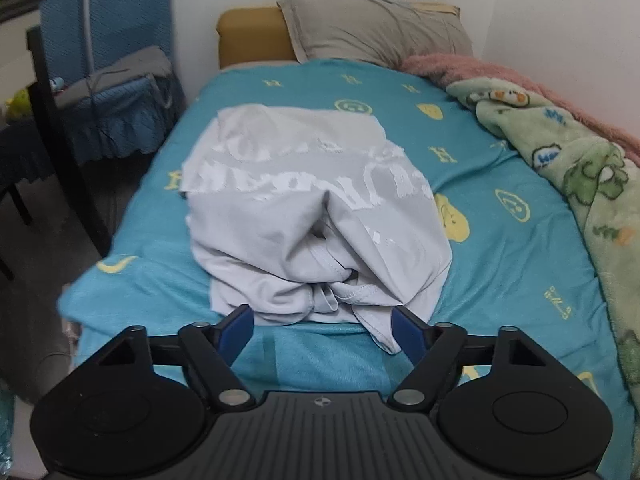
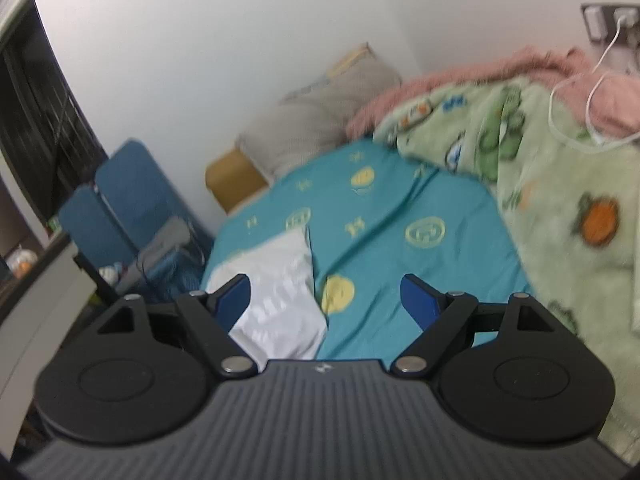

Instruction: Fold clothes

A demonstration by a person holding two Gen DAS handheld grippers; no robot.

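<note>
Shirt: I found the grey T-shirt (image 1: 308, 208) bunched on the teal bedsheet (image 1: 500, 248), just ahead of left gripper (image 1: 324, 330) | Jaws: both released; right gripper (image 2: 326, 300) empty | Handling: I judged it light, limp; grip a hem edge.

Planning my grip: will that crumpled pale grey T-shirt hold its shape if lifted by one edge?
Probably not. The crumpled pale grey T-shirt lies in soft bunched folds, so it should droop. It looks thin, likely light. On the teal bedsheet it may drag.
</note>
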